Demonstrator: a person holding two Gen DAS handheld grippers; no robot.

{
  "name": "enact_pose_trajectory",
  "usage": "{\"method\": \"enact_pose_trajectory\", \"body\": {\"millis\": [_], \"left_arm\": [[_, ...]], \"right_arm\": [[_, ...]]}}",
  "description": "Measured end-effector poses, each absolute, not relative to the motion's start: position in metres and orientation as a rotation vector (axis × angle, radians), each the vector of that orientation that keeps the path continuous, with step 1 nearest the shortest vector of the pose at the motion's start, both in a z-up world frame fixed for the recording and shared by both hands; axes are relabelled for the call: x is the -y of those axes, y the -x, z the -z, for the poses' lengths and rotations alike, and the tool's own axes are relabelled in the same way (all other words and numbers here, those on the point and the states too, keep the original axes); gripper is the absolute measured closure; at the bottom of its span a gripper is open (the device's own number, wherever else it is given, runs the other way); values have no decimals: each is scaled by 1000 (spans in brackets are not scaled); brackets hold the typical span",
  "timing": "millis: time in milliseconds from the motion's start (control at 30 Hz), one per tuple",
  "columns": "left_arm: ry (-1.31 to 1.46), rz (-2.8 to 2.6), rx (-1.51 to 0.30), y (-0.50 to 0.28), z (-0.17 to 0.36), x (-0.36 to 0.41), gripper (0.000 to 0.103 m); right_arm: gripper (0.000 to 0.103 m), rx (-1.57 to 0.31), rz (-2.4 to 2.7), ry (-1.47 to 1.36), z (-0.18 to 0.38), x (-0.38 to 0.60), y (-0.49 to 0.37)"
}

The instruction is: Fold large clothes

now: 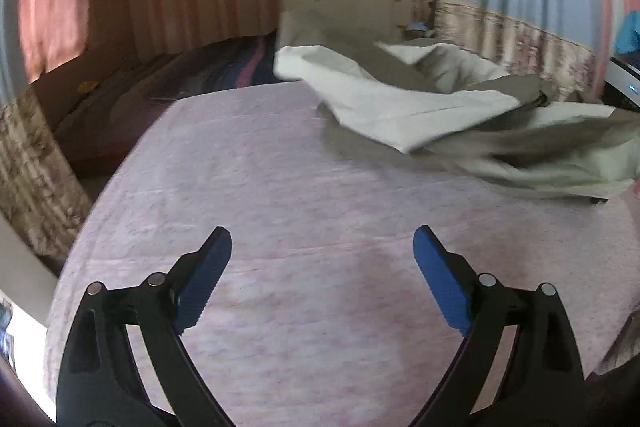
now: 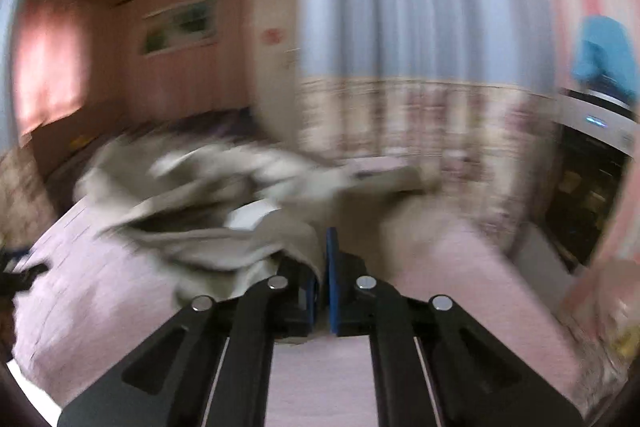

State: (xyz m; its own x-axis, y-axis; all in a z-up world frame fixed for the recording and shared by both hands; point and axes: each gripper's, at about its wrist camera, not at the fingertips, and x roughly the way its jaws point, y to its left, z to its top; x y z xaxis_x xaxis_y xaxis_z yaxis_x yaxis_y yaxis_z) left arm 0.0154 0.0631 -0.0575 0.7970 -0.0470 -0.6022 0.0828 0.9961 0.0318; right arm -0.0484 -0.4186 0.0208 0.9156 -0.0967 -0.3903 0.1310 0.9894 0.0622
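A large grey-beige garment [image 1: 420, 107] lies crumpled on the pink bedspread [image 1: 280, 187], at the far right in the left wrist view. My left gripper [image 1: 322, 239] is open and empty, above bare bedspread, well short of the garment. In the right wrist view the garment [image 2: 208, 227] is motion-blurred and spreads left and ahead. My right gripper [image 2: 322, 239] is shut on an edge of the garment, which drapes over the left blue pad. The left gripper [image 2: 20, 271] shows at the far left edge.
A dark bench or low bed [image 1: 168, 87] runs along the far wall. Blue curtains [image 2: 420, 7] with a patterned hem hang behind the bed. A white appliance [image 2: 592, 123] and a blue cloth [image 2: 604, 55] stand at the right.
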Motion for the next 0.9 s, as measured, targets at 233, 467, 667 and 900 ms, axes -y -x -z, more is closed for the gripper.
{"method": "enact_pose_trajectory", "body": {"millis": [233, 467, 667, 900], "left_arm": [[-29, 193, -690, -21, 76, 0, 10], [-54, 209, -731, -21, 91, 11, 10], [-16, 298, -804, -45, 112, 25, 14], [23, 261, -891, -69, 125, 28, 86]], "right_arm": [[71, -519, 330, -54, 17, 512, 43], [15, -444, 297, 25, 9, 510, 48], [13, -491, 259, -5, 16, 503, 29], [13, -616, 199, -142, 43, 514, 23]]}}
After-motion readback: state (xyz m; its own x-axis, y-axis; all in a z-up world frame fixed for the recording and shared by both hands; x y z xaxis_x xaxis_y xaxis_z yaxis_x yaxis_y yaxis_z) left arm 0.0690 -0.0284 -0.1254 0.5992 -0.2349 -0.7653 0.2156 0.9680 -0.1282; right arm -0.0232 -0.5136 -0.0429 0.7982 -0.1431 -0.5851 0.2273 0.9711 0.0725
